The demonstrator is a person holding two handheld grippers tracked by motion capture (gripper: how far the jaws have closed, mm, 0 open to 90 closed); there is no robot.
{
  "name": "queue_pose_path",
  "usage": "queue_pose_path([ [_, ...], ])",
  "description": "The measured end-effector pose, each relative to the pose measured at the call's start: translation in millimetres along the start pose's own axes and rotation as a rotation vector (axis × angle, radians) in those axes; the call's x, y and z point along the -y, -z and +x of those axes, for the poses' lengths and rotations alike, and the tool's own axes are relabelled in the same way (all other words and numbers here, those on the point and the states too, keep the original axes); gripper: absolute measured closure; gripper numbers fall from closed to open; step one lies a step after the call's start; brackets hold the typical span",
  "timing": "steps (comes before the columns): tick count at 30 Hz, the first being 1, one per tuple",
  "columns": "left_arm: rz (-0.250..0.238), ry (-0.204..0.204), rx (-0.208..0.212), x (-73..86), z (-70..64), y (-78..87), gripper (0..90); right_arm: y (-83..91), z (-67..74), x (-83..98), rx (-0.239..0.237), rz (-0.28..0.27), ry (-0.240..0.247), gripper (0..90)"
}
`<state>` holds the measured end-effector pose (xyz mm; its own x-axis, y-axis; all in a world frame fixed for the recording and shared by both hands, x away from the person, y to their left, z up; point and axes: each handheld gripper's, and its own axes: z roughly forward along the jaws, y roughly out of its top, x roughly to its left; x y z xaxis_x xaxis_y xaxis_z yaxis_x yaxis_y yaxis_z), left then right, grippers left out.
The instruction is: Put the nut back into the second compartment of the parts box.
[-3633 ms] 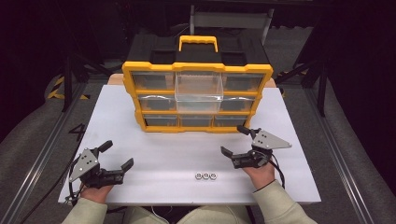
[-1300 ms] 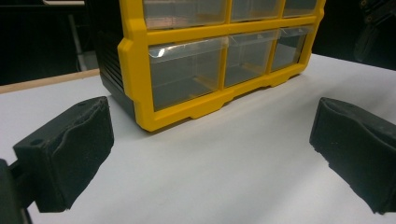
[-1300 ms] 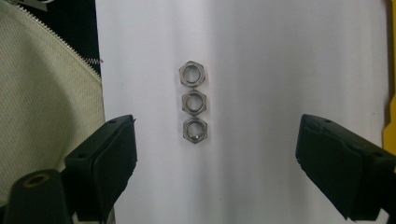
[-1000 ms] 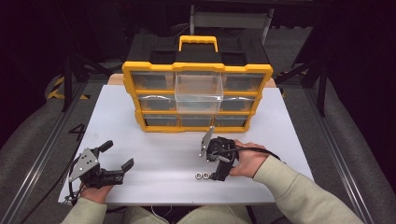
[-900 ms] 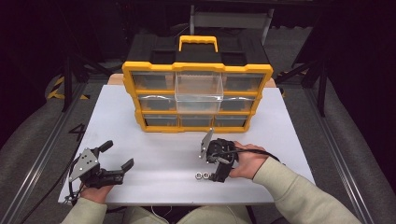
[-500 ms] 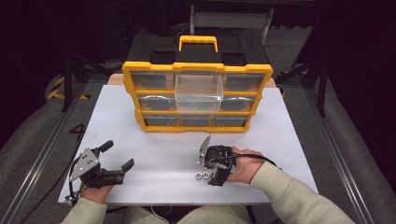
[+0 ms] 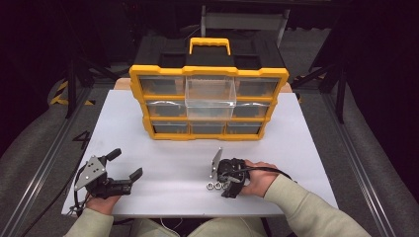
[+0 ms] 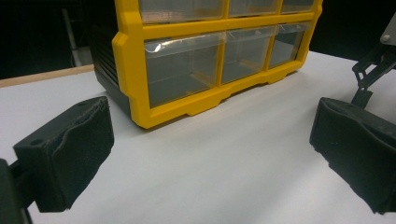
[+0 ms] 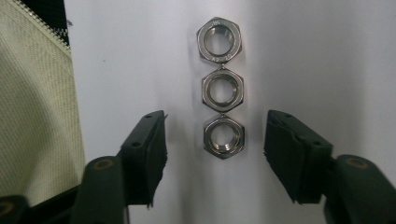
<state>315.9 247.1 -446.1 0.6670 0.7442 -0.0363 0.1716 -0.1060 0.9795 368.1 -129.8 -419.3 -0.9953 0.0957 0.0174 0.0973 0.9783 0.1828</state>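
Observation:
Three steel hex nuts [image 9: 222,90] lie in a touching row on the white table [image 7: 168,158], near its front edge. My right gripper [image 9: 217,140] points down over the row's end, and its jaws have just been closing. The end nut [image 9: 224,136] lies between the pads with a gap on each side, so it is open. In the high view the right gripper [image 7: 225,187] covers that end of the nuts [image 7: 213,186]. My left gripper [image 7: 125,163] rests at the front left, open, with nothing between its jaws [image 8: 210,154].
A yellow drawer organizer [image 7: 210,103] with clear drawers stands at the back middle of the table, its front lower corner close ahead in the left gripper view [image 8: 187,70]. Its top middle drawer [image 7: 210,94] is pulled out. A beige sleeve [image 9: 37,107] lies beside the nuts.
My right gripper came in from the front right to above the nuts, then sank onto the row's end. The left gripper has stayed in place.

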Motion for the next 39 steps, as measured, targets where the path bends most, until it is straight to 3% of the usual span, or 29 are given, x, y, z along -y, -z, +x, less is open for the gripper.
queue_pose_path([
  [9,-0.007,0.009,-0.005,0.2,0.9,0.5,0.7,-2.1,-1.5,0.9,0.017,-0.001,-0.006,69.7],
  [14,-0.006,0.014,-0.009,0.5,0.8,0.5,0.7,-0.2,0.2,3.0,0.024,0.003,-0.006,70.2],
  [19,-0.009,0.012,-0.01,0.3,1.0,0.8,0.7,13.0,0.9,4.2,0.027,0.012,0.004,70.3],
  [20,-0.01,0.014,-0.009,0.4,0.8,0.5,0.7,18.7,2.2,4.2,0.025,0.011,-0.013,70.3],
  [23,-0.006,0.012,-0.008,0.4,1.0,0.1,0.7,40.3,4.6,0.1,0.042,-0.008,0.006,70.3],
  [39,-0.009,0.017,-0.012,0.3,0.8,1.0,0.7,111.4,10.1,-26.7,0.062,-0.02,0.045,70.3],
])
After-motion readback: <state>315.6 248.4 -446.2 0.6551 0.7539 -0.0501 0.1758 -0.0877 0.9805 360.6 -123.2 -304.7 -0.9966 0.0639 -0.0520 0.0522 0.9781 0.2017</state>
